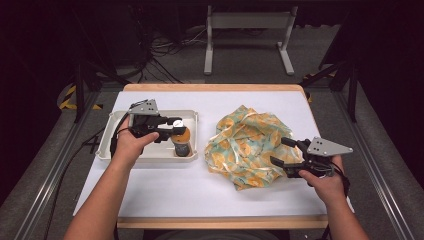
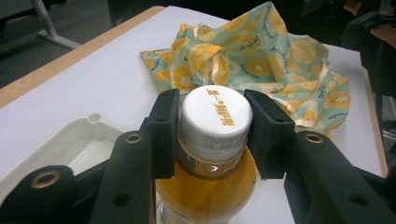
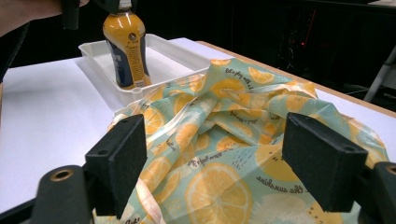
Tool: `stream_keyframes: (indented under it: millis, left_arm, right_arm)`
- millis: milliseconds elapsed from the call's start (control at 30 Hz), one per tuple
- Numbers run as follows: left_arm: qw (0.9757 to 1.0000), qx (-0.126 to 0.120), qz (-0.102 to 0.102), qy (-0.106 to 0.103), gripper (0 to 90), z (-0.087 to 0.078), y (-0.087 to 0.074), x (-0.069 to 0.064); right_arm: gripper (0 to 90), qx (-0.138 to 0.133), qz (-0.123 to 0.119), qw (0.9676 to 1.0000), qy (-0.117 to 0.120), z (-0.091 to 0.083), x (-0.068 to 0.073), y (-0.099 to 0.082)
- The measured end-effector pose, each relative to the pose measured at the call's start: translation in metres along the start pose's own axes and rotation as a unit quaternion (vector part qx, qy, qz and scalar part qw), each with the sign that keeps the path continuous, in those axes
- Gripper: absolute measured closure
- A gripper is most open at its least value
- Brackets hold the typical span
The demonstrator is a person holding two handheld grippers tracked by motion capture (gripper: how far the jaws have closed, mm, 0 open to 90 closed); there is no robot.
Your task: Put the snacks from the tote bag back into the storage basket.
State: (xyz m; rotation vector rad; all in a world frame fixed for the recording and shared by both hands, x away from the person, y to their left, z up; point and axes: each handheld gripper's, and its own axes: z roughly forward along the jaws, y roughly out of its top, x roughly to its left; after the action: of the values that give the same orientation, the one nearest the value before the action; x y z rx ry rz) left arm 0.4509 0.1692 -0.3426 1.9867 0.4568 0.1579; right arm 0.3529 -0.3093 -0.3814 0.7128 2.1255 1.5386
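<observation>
An orange juice bottle with a white cap stands upright in a white tray at the table's left. My left gripper is shut on the bottle, its pads pressing both sides of the cap. A crumpled cloth printed with lemon slices lies on the white table right of the tray. My right gripper hovers open at the cloth's right edge. In the right gripper view its pads stand wide apart over the cloth, with nothing between them, and the bottle is far off.
The tray holds nothing else that I can see. The table's wooden edge runs along the front. A white metal frame and cables sit on the floor beyond the table. Bare white tabletop lies at the front.
</observation>
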Motion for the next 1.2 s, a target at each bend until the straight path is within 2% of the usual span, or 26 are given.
stream_keyframes:
  millis: [233,367,500,533,567,633,667,833,967,1200]
  left_arm:
    - [1.0,0.002,-0.003,0.007,57.2,-0.003,-0.001,-0.001]
    - [0.9999,0.004,-0.007,0.011,51.7,-0.003,-0.001,-0.001]
    - [0.9996,0.004,-0.017,0.021,39.7,-0.003,0.0,-0.002]
    - [0.9992,-0.004,-0.022,0.033,27.3,-0.003,0.0,-0.002]
    - [0.9989,-0.01,-0.025,0.037,23.0,-0.004,0.001,-0.003]
    - [0.9987,-0.011,-0.024,0.044,16.3,-0.005,0.001,-0.004]
    - [0.9985,-0.014,-0.022,0.048,16.3,-0.006,0.001,-0.004]
    - [0.9972,-0.034,-0.02,0.063,9.8,-0.017,0.005,-0.013]
    - [0.9964,-0.026,-0.019,0.078,8.6,-0.03,0.003,-0.02]
    - [0.9945,-0.036,-0.029,0.094,7.6,-0.062,-0.023,-0.033]
  right_arm:
    - [22.9,0.0,0.001,1.0,0.001,0.001,0.0,0.0]
    - [22.8,0.001,-0.001,1.0,0.001,0.001,0.001,0.0]
    - [22.8,-0.001,-0.001,1.0,0.001,0.002,0.0,0.001]
    - [22.8,0.0,-0.002,1.0,0.002,0.002,-0.001,0.001]
    - [22.8,-0.001,-0.001,1.0,0.003,0.003,-0.001,0.001]
    - [22.8,-0.001,-0.002,1.0,0.004,0.004,-0.001,0.002]
    - [22.8,-0.001,-0.002,1.0,0.004,0.004,-0.001,0.002]
    - [22.6,-0.001,-0.003,1.0,0.005,0.005,-0.001,0.002]
    - [22.5,0.001,-0.005,1.0,0.004,0.005,-0.001,0.003]
    - [22.5,0.004,-0.003,1.0,0.005,0.006,0.0,0.002]
